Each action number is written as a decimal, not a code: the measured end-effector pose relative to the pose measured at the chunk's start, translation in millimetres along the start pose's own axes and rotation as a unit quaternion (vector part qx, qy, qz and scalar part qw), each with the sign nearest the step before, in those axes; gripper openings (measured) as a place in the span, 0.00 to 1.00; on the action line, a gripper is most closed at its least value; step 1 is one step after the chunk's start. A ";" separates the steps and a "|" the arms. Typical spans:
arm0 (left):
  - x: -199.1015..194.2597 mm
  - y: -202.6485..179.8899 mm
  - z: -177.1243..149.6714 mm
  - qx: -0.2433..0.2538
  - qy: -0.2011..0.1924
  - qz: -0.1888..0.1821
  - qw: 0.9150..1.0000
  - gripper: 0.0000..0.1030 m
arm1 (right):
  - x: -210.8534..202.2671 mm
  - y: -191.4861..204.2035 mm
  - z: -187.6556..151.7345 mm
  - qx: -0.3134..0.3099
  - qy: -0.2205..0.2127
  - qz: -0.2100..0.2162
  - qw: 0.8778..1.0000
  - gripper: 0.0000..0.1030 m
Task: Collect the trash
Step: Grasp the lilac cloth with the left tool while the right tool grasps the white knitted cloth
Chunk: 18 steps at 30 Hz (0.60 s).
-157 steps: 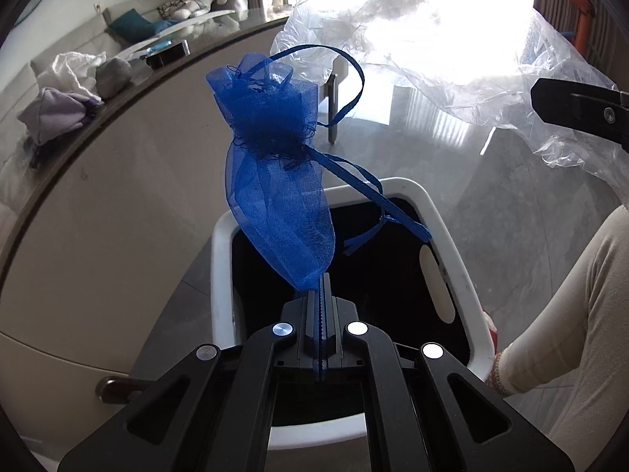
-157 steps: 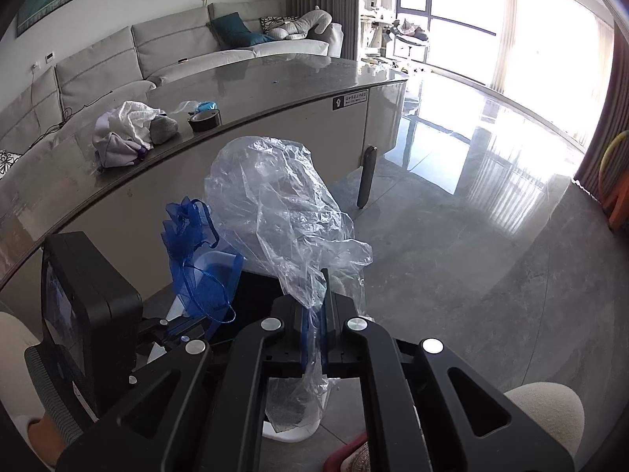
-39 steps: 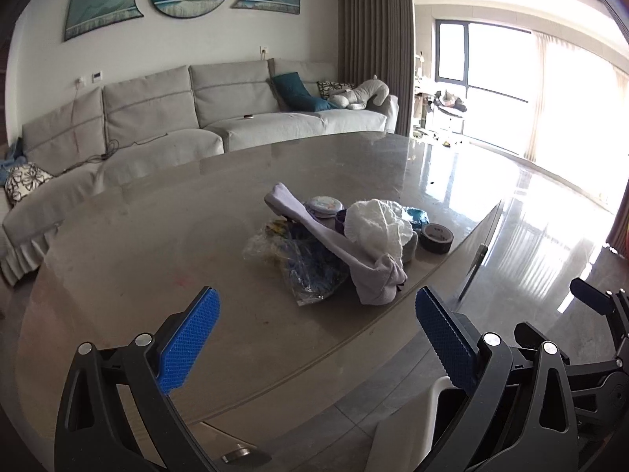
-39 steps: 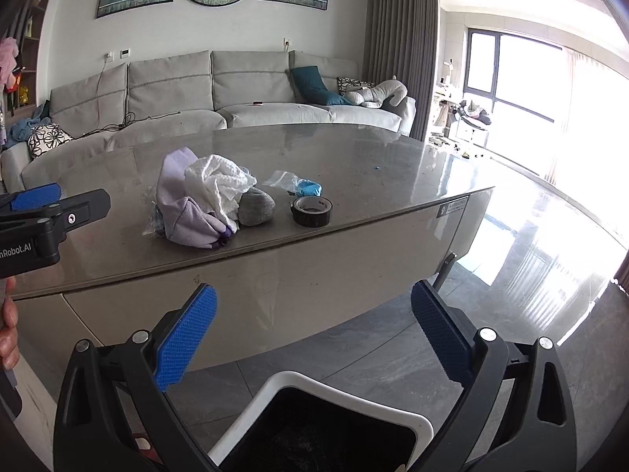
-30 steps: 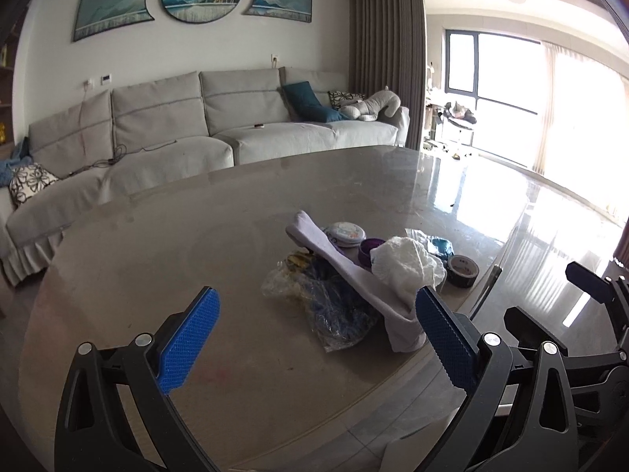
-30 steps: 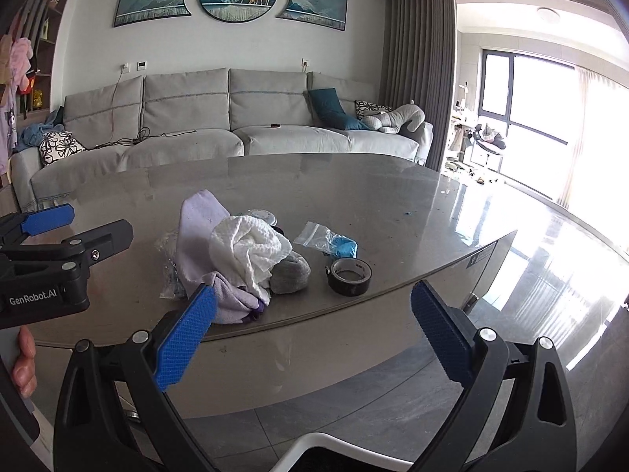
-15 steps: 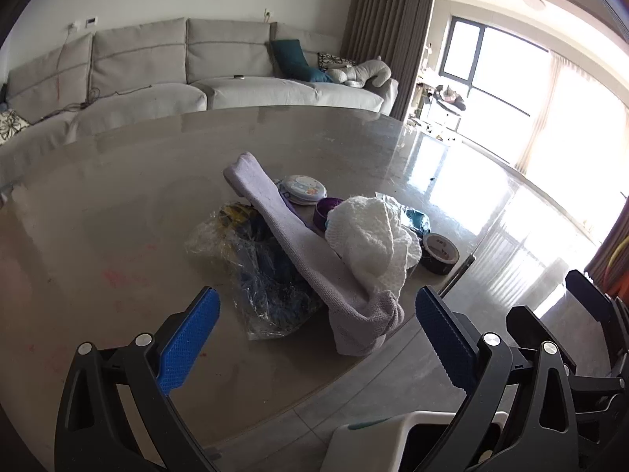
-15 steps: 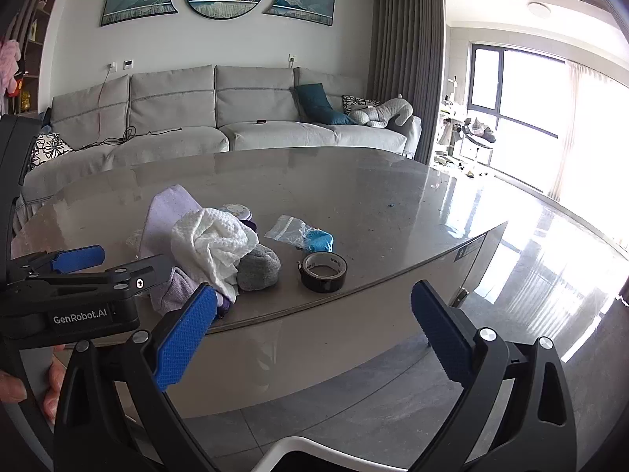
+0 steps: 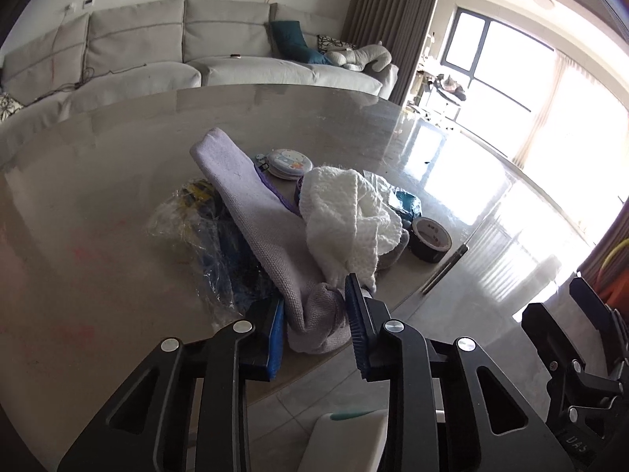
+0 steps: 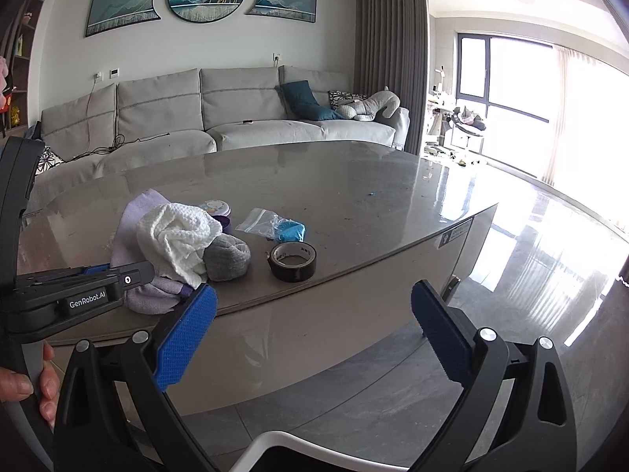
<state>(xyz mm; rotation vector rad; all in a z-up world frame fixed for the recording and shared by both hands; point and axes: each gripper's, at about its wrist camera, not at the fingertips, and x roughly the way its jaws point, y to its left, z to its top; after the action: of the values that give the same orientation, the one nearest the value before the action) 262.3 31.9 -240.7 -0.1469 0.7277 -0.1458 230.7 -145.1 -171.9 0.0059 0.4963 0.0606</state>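
A pile of trash lies near the edge of the grey table (image 9: pixel 98 196). A lavender cloth (image 9: pixel 251 212) runs across it, and a white waffle cloth (image 9: pixel 346 212) is draped over that. Under them sits a crumpled clear plastic bag (image 9: pixel 188 228) with blue and yellow contents. My left gripper (image 9: pixel 316 320) is closing on the near end of the lavender cloth, which fills the gap between the blue pads. My right gripper (image 10: pixel 314 334) hangs open and empty in front of the table edge. From there I also see the left gripper (image 10: pixel 125 275) at the lavender cloth (image 10: pixel 133 216).
A black tape roll (image 10: pixel 293 261), a grey sock ball (image 10: pixel 228 259), a zip bag (image 10: pixel 283 228) with something blue and a round tin (image 9: pixel 289 161) lie beside the pile. The white bin rim (image 10: pixel 275 444) is below my grippers. A hand (image 10: pixel 23 385) holds the left gripper's handle.
My left gripper has come down and forward to the pile. Its jaws have narrowed from wide open onto the end of the lavender cloth. My right gripper has stayed wide open.
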 end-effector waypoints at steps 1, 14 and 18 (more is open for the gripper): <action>-4.1 -0.7 0.1 0.010 -0.005 0.005 1.000 0.21 | -0.1 0.1 0.1 0.002 0.000 0.002 1.000 0.95; -61.3 12.9 30.0 0.077 -0.052 0.024 0.995 0.15 | 2.0 28.2 11.6 -0.002 -0.009 0.038 0.999 0.95; -79.9 17.8 42.7 0.093 -0.083 0.050 0.991 0.15 | 6.0 40.9 17.4 -0.004 -0.012 0.050 0.999 0.96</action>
<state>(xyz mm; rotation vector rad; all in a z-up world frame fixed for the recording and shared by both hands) 233.5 67.5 -160.5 0.0543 0.5506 -0.1040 241.9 -103.8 -158.6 0.0228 0.4723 0.1596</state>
